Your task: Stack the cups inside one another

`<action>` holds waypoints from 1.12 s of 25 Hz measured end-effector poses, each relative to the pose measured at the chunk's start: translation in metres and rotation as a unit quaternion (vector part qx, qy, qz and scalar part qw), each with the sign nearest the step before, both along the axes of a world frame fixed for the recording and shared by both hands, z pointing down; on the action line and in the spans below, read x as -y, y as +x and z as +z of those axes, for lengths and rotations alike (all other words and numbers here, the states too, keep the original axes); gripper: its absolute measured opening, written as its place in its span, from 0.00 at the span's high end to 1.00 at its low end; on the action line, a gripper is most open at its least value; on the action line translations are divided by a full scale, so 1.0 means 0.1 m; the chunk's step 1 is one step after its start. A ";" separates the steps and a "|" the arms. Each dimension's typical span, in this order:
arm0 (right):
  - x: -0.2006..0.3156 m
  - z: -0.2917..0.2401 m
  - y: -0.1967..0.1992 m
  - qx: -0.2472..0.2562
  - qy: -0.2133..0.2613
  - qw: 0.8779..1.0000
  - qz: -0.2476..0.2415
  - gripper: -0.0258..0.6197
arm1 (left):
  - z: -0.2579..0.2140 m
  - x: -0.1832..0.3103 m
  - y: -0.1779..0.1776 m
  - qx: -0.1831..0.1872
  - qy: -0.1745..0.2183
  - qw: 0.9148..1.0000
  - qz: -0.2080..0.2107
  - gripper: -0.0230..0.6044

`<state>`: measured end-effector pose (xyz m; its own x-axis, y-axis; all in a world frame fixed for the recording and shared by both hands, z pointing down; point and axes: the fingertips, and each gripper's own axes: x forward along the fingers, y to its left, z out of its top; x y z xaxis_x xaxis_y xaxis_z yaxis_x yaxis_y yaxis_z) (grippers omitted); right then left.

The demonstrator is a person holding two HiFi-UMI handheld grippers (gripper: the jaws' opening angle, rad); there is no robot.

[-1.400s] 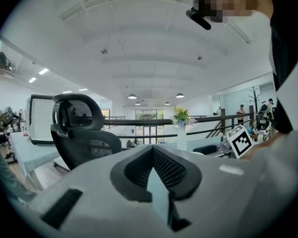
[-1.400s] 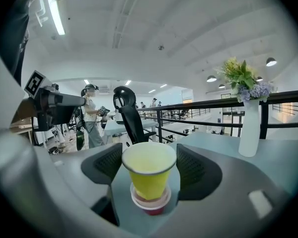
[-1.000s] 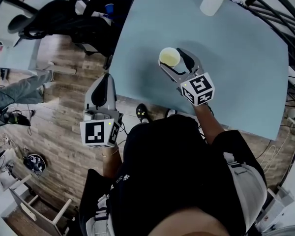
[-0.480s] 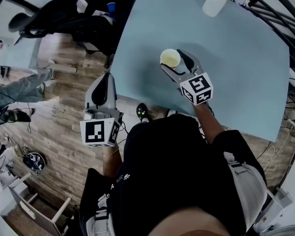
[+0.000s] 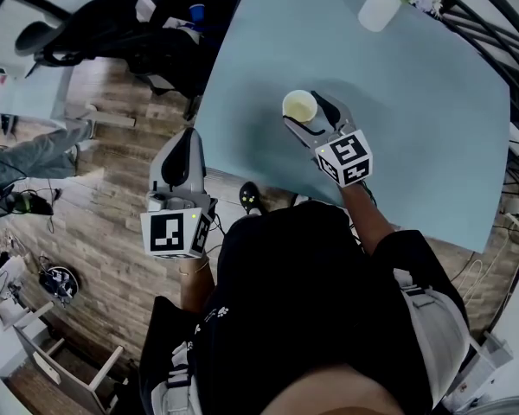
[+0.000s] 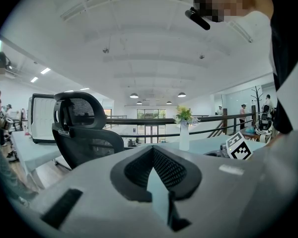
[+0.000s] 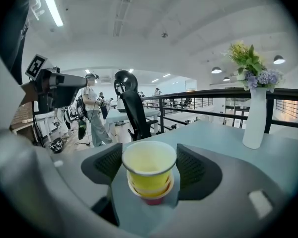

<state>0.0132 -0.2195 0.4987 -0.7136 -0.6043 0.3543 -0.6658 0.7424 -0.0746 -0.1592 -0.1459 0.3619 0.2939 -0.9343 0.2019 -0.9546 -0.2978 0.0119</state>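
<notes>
A pale blue table (image 5: 415, 145) is standing on a wood floor (image 5: 95, 223) in a bright, open office with a dark railing (image 7: 208, 110) running behind it.

The right claw (image 5: 304, 112) is reaching out over the table. Its two jaws are closing on a stack of cups (image 5: 299, 106), one jaw on each side, with the dark pads meeting the rim of the top cup. In the right gripper view the stack (image 7: 149, 175) is sitting right between the jaws of this claw (image 7: 149, 168). A yellow cup is nesting on top, a second yellow rim is showing just under it, and a reddish cup is peeking out at the bottom. The stack looks to be standing upright on the table, though its foot is too blurred to be sure.

Beyond the right claw and off to its right, a white vase of flowers (image 7: 255, 118) is standing near the table's far edge, well apart from the cups. A black office chair (image 7: 131, 110) is standing past the table to the claw's left.

The left claw (image 5: 183, 145) is hanging off the table's near edge, over the floor, well apart from the cups. Its jaws are pressing together at the tips, gripping nothing (image 6: 151, 155).
</notes>
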 end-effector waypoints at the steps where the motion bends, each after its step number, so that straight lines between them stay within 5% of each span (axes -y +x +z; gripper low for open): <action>1: 0.00 0.01 0.00 -0.002 -0.001 1.000 -0.001 0.43 | 0.00 0.00 0.00 0.000 0.000 1.000 0.000 0.98; 28: -0.02 0.05 -0.03 -0.014 -0.002 1.000 -0.004 0.42 | -0.02 -0.07 -0.05 -0.003 0.004 1.000 -0.007 0.98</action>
<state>0.0099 -0.2172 0.5037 -0.7082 -0.5972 0.3766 -0.6614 0.7478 -0.0580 -0.1640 -0.1387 0.3604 0.2827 -0.9396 0.1929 -0.9583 -0.2853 0.0147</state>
